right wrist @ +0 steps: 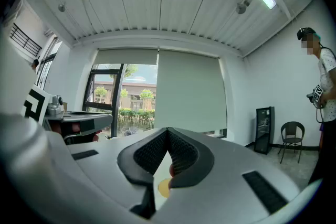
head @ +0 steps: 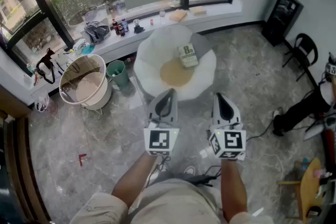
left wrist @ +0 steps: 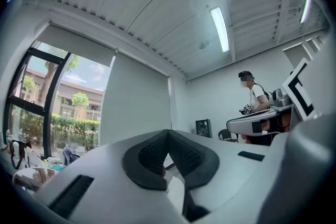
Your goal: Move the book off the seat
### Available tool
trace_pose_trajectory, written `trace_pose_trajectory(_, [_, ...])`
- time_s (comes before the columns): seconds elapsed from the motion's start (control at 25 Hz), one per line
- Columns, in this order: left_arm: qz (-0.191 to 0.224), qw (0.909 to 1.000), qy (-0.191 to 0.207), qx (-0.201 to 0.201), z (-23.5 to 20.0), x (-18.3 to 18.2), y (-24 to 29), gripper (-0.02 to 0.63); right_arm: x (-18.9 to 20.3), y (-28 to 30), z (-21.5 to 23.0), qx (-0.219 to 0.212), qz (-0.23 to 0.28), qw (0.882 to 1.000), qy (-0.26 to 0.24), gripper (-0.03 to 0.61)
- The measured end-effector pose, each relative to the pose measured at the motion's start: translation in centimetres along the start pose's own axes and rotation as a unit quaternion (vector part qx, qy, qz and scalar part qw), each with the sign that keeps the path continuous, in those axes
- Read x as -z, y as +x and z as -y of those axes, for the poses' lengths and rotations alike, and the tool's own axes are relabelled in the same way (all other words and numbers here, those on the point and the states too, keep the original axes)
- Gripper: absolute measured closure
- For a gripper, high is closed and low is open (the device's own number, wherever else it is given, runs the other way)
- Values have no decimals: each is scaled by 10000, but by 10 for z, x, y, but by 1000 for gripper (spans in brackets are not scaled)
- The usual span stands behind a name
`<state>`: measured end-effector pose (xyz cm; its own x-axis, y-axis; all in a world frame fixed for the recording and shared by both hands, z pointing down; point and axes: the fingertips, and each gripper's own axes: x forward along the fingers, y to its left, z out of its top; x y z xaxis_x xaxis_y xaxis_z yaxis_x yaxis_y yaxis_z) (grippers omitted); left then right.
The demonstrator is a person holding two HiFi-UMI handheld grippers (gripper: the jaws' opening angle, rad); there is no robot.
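One white petal-shaped seat (head: 148,63) stands on grey marbled floor (head: 100,134) below a cluttered window sill (head: 157,10); the book (head: 187,55) lies flat at the tan cushion's (head: 173,74) far right edge, long axis running toward the window, slightly tilted; left gripper (head: 168,92) and right gripper (head: 220,96) are both closed tight, empty.

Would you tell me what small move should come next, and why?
Probably carry the right gripper forward toward the book and open it: the book lies on the seat, and that gripper is shut, empty and short of it.
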<state>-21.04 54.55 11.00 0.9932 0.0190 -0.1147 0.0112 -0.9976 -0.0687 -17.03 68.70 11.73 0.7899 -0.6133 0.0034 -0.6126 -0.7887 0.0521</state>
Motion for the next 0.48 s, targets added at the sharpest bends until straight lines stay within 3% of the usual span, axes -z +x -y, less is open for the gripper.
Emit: trace_pose_trajectory(0.48, [-9,10000,-63,46,-32,6,3,614,3,20,-21,110,-36,9999,61,576])
